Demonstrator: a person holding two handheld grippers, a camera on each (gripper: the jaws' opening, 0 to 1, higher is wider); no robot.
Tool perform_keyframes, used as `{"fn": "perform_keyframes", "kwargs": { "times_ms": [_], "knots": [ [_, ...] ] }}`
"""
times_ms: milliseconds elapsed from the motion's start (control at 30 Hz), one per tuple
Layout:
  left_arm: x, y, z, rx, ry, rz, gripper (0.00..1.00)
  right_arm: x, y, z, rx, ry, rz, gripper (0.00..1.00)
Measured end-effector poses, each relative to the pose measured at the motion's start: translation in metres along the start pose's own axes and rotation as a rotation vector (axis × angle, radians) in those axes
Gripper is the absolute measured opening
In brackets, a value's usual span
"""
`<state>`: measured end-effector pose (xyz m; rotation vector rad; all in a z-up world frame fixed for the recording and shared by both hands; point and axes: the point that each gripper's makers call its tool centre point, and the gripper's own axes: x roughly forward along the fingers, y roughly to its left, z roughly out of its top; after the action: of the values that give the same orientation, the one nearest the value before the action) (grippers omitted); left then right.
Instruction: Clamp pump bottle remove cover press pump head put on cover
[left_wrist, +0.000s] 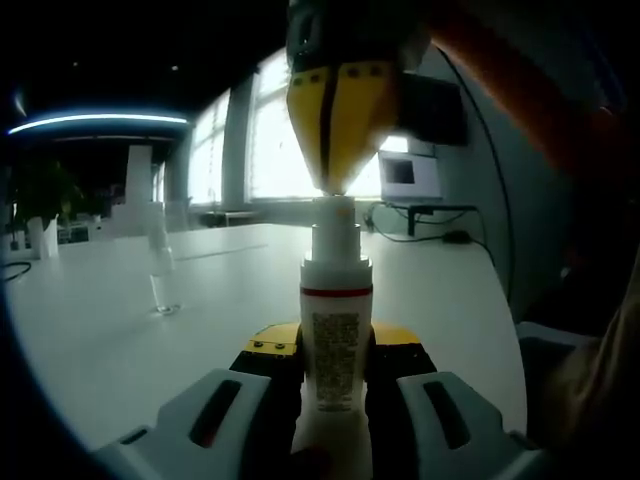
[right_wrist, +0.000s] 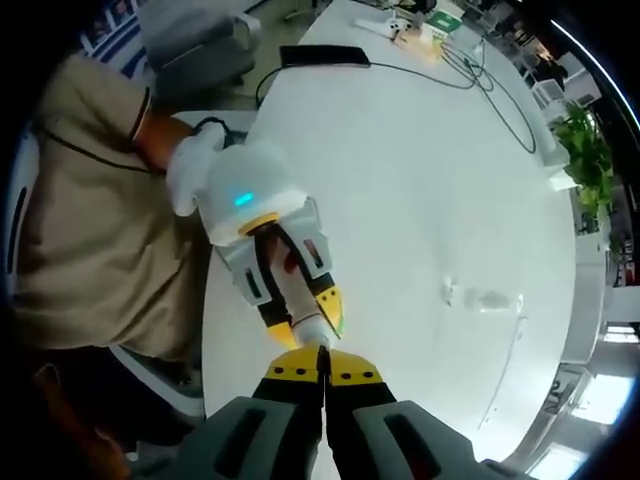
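A white pump bottle (left_wrist: 335, 320) with a red band and a printed label stands upright between the fingers of my left gripper (left_wrist: 335, 360), which is shut on its body. From above, my right gripper (left_wrist: 335, 185) comes down with its yellow fingertips shut, and they touch the top of the pump head (left_wrist: 335, 215). In the right gripper view my right gripper (right_wrist: 322, 362) meets the bottle top (right_wrist: 312, 328), held by my left gripper (right_wrist: 305, 310). The clear cover (left_wrist: 160, 270) stands on the table to the left, apart from the bottle (right_wrist: 485, 298).
The white table (right_wrist: 420, 180) runs far back, with cables (right_wrist: 470, 70) and a dark flat device (right_wrist: 320, 55) at its far end. A person in a beige shirt (right_wrist: 80, 230) stands at the table edge. A monitor (left_wrist: 410, 175) and potted plants (right_wrist: 585, 140) lie beyond.
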<state>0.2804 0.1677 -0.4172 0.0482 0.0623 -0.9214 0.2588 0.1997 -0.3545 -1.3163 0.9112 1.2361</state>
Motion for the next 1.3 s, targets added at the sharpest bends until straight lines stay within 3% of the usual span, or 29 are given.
{"fn": "perform_keyframes", "kwargs": {
  "times_ms": [633, 1300],
  "knots": [
    [-0.0001, -0.0004, -0.0003, 0.003, 0.001, 0.002, 0.14, -0.0015, -0.0006, 0.0003, 0.002, -0.068, -0.057, 0.0],
    [0.0, 0.0009, -0.0007, -0.001, 0.001, 0.002, 0.14, -0.0068, -0.0001, -0.0025, -0.015, -0.218, -0.14, 0.0]
  ]
}}
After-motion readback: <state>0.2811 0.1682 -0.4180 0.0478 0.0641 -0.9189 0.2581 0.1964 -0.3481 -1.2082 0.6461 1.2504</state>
